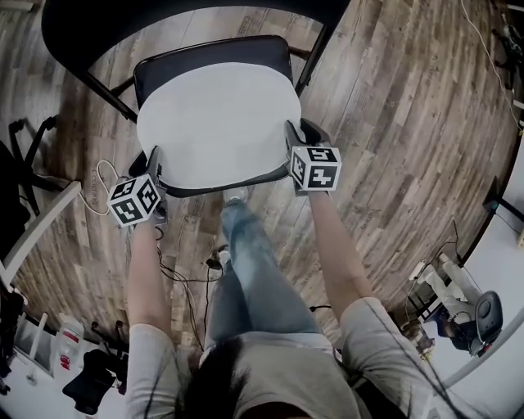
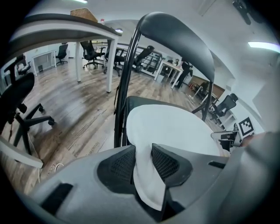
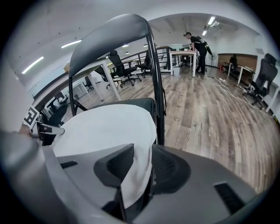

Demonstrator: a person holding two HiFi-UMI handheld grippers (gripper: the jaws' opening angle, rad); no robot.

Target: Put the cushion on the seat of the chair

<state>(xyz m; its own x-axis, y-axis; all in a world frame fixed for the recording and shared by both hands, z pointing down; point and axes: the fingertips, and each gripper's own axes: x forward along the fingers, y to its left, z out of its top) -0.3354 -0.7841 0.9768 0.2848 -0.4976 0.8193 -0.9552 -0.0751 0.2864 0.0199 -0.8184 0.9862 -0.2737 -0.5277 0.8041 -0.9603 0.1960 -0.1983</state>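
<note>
A round white cushion (image 1: pixel 217 123) lies flat on the black seat (image 1: pixel 213 51) of a folding chair, whose curved backrest (image 1: pixel 164 16) is at the top of the head view. My left gripper (image 1: pixel 154 159) is at the cushion's near left edge and my right gripper (image 1: pixel 296 135) at its right edge. In the left gripper view the cushion's rim (image 2: pixel 146 175) fills the gap of the gripper (image 2: pixel 143 153) and touches both pads. In the right gripper view the rim (image 3: pixel 133 175) likewise sits pinched in that gripper (image 3: pixel 142 151).
The person's legs (image 1: pixel 246 262) stand just in front of the chair on the wood floor. Cables (image 1: pixel 188 282) lie on the floor beside them. A white desk edge (image 1: pixel 41 221) and an office chair (image 1: pixel 24 155) are at the left. Another person (image 3: pixel 197 46) stands far back.
</note>
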